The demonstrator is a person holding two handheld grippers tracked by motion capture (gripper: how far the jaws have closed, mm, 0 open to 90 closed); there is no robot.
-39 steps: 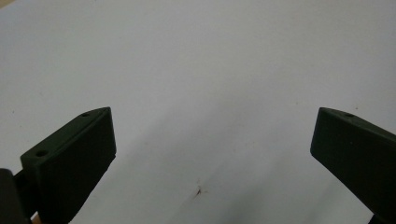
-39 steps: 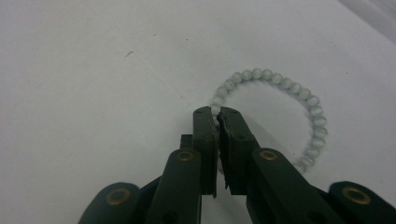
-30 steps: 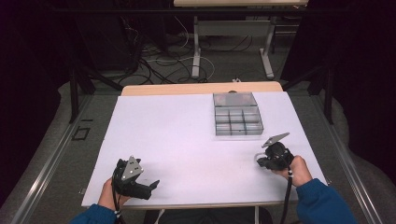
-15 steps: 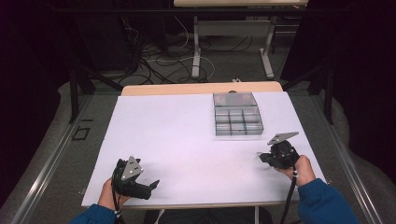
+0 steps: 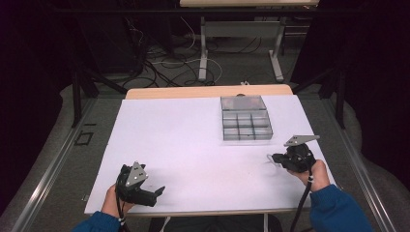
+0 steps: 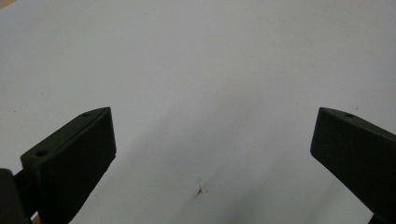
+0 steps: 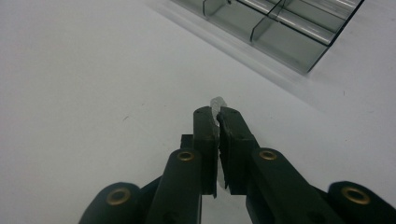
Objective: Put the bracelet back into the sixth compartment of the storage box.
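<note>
Pinching a small clear piece (image 7: 217, 102) — light, likely slippery — the right claw (image 7: 217, 113) gripped its edge; left claw (image 6: 210, 154) gaped empty.

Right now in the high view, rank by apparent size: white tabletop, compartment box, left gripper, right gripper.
1. White tabletop
2. Compartment box
3. Left gripper and right gripper: alike, not ranked.

The counter (image 5: 193, 140) is plain white, with a light wood strip along its far edge. The divided box (image 5: 245, 124) is see-through grey. Both grippers are black: the left gripper (image 5: 159, 190) and the right gripper (image 5: 274, 157). A tiny piece (image 7: 216, 102) between the right jaws looks clear or whitish. The sleeves (image 5: 341, 209) are blue.
</note>
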